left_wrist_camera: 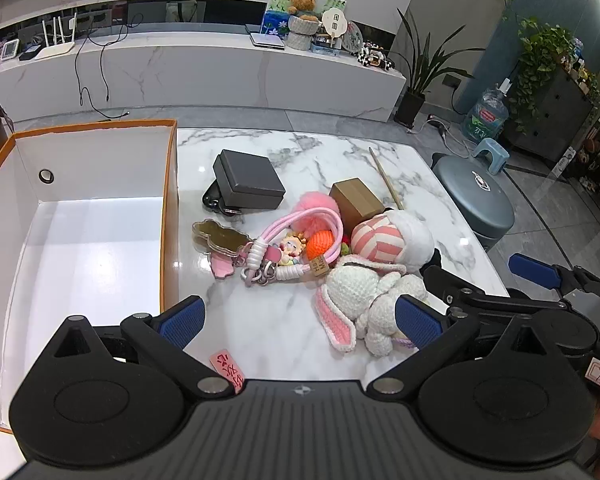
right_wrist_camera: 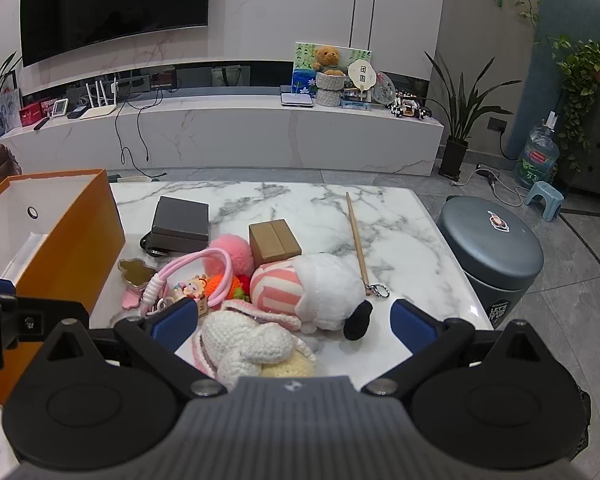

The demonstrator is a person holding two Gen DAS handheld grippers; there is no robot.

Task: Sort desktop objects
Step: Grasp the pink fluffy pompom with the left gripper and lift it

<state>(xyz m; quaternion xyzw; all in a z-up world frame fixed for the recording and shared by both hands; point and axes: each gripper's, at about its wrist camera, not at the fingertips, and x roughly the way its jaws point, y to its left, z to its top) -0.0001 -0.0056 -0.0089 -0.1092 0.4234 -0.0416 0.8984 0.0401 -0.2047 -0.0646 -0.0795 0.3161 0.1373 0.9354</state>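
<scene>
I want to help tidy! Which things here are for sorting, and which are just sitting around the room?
For sorting:
orange box
grey box
brown box
crochet bunny
striped plush
pink pompom
pink lanyard
brush

Just around:
teddy bear
television
water jug
round stool

we find bare marble (left_wrist_camera: pixel 268 332) ahead of our left gripper (left_wrist_camera: pixel 298 322); the orange box (left_wrist_camera: pixel 170 216) walls its left, the crochet bunny (left_wrist_camera: pixel 364 300) crowds its right.
</scene>
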